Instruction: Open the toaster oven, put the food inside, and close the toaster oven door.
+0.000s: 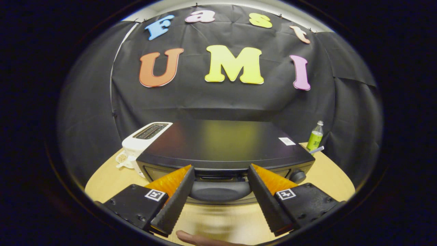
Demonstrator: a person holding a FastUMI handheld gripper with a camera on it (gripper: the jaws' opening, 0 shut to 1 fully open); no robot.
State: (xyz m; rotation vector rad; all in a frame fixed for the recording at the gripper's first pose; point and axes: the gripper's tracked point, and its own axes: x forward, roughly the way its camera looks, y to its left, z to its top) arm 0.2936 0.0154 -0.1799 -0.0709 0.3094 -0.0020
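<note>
Much of the toaster oven (222,147) is hard to read: the camera looks down on its dark glossy top, so only a thin strip of the front shows, and whether any food lies inside cannot be told. The door looks closed, though the foreshortened front leaves that uncertain. The door handle (220,190), a wide rounded dark bar, sits just ahead of and between the two fingers of the hand-held gripper (221,171), whose fingers stand spread wide apart, pressing on nothing, with their tips close to the oven's front edge on either side of the handle. One knob (297,176) is visible at the right end of the oven's front; a small white sticker (286,141) lies near the right rear corner of its top. The oven stands at the middle of the wooden desk (327,177). At the desk's left rear corner, touching or just beside the oven, is one white slot toaster (145,140), partly hidden behind the oven; its slots look dark and their contents cannot be made out. At the right rear corner stands one upright green bottle (315,136) with a pale cap, with a small striped object (316,149) lying at its foot, too small to identify. At the near edge of the desk, a fingertip (194,238) of a person shows, cut off below.
</note>
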